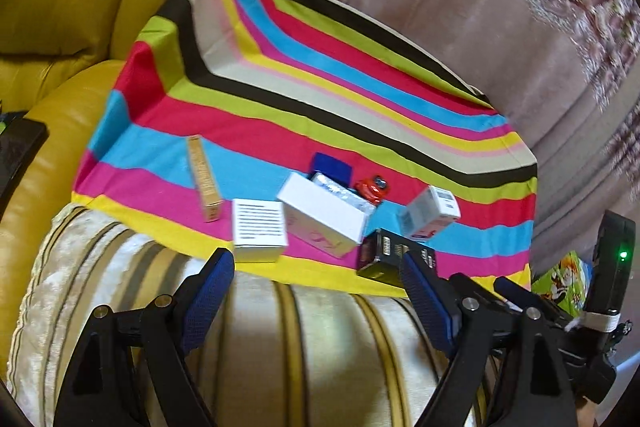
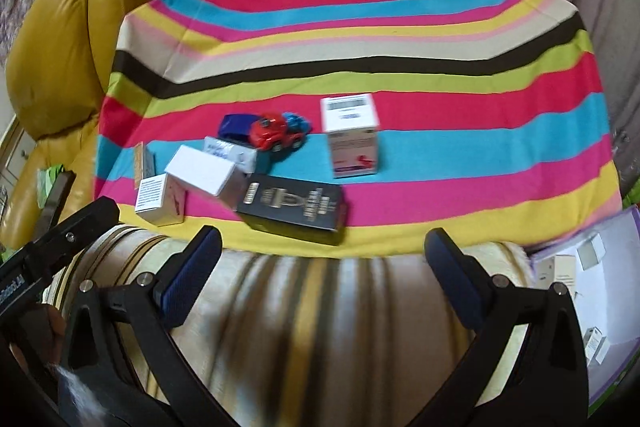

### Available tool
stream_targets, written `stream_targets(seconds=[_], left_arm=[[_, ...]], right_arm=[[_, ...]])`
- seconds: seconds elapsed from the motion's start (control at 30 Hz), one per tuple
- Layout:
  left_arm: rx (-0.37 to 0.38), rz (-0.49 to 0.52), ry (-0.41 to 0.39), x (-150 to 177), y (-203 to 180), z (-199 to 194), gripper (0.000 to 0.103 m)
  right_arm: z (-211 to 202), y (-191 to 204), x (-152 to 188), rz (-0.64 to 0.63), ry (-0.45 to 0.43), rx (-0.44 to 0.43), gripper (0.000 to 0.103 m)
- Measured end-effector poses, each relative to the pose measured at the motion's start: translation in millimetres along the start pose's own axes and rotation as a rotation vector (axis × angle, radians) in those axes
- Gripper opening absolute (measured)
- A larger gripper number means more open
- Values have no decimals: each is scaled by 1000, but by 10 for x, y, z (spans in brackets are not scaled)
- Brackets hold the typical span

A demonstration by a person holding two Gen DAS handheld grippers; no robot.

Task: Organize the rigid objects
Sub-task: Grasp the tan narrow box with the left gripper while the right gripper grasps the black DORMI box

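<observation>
- Both sets of jaws stand wide with nothing between them: my left gripper [image 1: 316, 275] and my right gripper [image 2: 322, 251] each hang over the striped cushion [image 2: 304, 311], short of the boxes.
- Nearest to both is the black box [image 2: 294, 207], lying flat at the front edge of the striped cloth [image 2: 400, 39]. I judge it to be stiff, light card with a glossy face that may slip, so I would pinch it across its short sides.
- Just behind it a white box [image 2: 204, 171] lies tilted, leaning on a silvery packet [image 2: 232, 151]; lifting either could tip the other.
- A small white cube box [image 2: 154, 201] sits to the left, near the cloth's edge, and a slim tan box [image 1: 205, 179] lies farther left.
- The tall white box [image 2: 352, 135] stands upright and apart from the rest, the easiest to take by its flat sides, though it might topple if nudged.
- The red toy car [image 2: 276, 135] touches a blue toy [image 2: 298, 123] and a dark blue box [image 2: 234, 125]; the car is hard, rounded and on wheels, so likely to roll from a poor grip.
- The cloth lies over something soft, so pressing down would probably sag things.
- A yellow leather armchair [image 1: 60, 7] stands at the left; in the right wrist view a purple folder [image 2: 600, 287] lies at the right edge.
</observation>
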State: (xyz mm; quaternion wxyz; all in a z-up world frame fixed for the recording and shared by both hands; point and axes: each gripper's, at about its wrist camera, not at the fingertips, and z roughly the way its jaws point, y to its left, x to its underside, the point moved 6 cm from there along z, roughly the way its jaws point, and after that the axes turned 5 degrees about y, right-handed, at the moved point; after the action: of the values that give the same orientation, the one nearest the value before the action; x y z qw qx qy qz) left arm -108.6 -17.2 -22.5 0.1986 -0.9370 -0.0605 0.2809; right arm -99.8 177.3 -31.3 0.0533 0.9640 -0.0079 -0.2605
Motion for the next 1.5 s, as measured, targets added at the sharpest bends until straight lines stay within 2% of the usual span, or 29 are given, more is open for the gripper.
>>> stream_targets(seconds=[0.23,0.6,0.9,0.97,1.03,1.3,1.4,1.5], left_arm=[[-22,-53,-6,-65,272,-43,86],[-68,-133,29,-141,580,14,86],[-113,-209,59,-343,771,196,82],[-129,-215,70,-396,785,267,76],[-146,-228,78,-443,795,336,70],[-254,-221,139,-546,830,672,58],[-290,-205,162,-547,833,762,48],[-310,-202,180,-527,853,836,30]], right_arm=[[291,275,-64,-19,63,18,102],[642,281,-173,22,123,89,102],[831,266,-197,26,152,114,102],[855,259,-196,30,152,116,98],[878,255,-181,30,161,115,90],[865,241,-158,34,136,123,89],[844,250,-154,33,124,120,89],[806,257,-157,26,107,116,89]])
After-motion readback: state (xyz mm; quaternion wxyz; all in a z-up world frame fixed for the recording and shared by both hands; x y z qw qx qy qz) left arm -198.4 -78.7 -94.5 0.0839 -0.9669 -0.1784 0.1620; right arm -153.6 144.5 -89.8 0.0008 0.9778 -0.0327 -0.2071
